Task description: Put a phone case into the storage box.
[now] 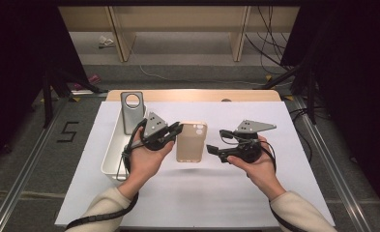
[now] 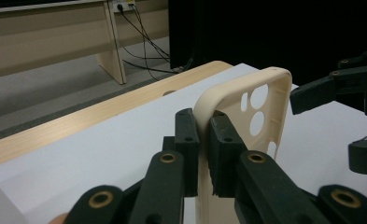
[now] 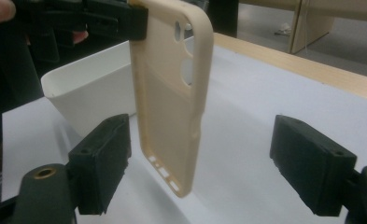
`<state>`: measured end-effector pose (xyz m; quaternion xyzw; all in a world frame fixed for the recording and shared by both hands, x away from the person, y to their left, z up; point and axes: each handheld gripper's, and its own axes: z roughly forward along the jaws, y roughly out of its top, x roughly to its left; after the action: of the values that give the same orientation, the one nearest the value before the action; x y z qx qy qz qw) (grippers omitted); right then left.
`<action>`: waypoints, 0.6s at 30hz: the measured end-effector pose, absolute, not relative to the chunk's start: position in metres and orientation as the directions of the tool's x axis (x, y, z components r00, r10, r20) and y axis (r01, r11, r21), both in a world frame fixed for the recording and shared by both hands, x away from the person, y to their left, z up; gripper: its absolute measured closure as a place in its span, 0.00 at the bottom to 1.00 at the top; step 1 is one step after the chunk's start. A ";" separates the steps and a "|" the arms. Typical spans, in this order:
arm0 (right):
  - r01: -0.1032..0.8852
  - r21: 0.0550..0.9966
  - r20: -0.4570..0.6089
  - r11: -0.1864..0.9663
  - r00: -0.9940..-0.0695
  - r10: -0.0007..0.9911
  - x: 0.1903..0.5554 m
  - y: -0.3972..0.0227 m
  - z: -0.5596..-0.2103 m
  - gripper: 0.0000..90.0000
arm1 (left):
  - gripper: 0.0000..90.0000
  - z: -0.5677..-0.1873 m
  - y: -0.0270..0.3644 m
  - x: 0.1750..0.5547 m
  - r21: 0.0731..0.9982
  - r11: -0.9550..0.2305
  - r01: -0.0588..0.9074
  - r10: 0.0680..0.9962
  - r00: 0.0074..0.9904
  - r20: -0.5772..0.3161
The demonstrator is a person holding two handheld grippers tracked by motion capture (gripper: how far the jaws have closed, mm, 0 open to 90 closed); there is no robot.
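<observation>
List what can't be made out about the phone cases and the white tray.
- Beige phone case: lower end cut off by the left gripper view's bottom edge, behind the left gripper.
- Grey phone case: lower part hidden inside the white tray, high view.
- Tray's contents: hidden by the left hand.

Cream sleeves [image 1: 105, 203]; each black gripper [image 1: 178, 129] has brass-ringed screws, a grey three-cornered plate [image 1: 153, 123] and a ribbed black cable [image 1: 100, 216].

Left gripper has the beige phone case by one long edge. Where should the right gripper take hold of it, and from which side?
Take the free long edge of the beige phone case, coming in from the right gripper's own side. The left gripper clamps the opposite rim, leaving that thin wall exposed; put one of the fingers inside, one outside, below the camera cutouts.
</observation>
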<state>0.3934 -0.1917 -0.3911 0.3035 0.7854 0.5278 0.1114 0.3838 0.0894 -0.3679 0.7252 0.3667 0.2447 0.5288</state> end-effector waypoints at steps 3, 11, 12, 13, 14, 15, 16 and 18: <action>0.356 0.896 0.136 0.266 -0.789 0.599 0.392 -0.198 -0.392 0.20 | 0.93 -0.365 0.092 0.384 0.949 -0.164 0.270 0.794 0.607 -0.035; 0.352 0.901 0.126 0.252 -0.770 0.625 0.391 -0.217 -0.393 0.18 | 0.93 -0.356 0.102 0.386 0.955 -0.148 0.259 0.808 0.588 -0.034; 0.355 0.901 0.127 0.250 -0.767 0.629 0.390 -0.219 -0.393 0.18 | 0.93 -0.356 0.104 0.386 0.955 -0.149 0.255 0.809 0.587 -0.031; 0.358 0.901 0.130 0.247 -0.764 0.632 0.390 -0.221 -0.394 0.18 | 0.92 -0.355 0.104 0.386 0.956 -0.148 0.252 0.810 0.586 -0.029; 0.359 0.901 0.132 0.243 -0.761 0.635 0.390 -0.222 -0.394 0.18 | 0.93 -0.355 0.105 0.387 0.956 -0.150 0.252 0.811 0.585 -0.027; 0.360 0.901 0.130 0.243 -0.758 0.639 0.390 -0.224 -0.395 0.18 | 0.93 -0.355 0.106 0.387 0.956 -0.151 0.253 0.813 0.582 -0.026; 0.362 0.900 0.131 0.244 -0.757 0.641 0.389 -0.226 -0.395 0.18 | 0.92 -0.355 0.107 0.387 0.956 -0.152 0.252 0.814 0.580 -0.023; 0.364 0.899 0.131 0.242 -0.753 0.645 0.389 -0.228 -0.396 0.18 | 0.92 -0.355 0.109 0.388 0.956 -0.155 0.251 0.817 0.576 -0.018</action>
<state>0.3890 -0.2283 -0.3960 0.3249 0.7765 0.5229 0.1346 0.3880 0.1086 -0.3545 0.7116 0.3752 0.2670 0.5306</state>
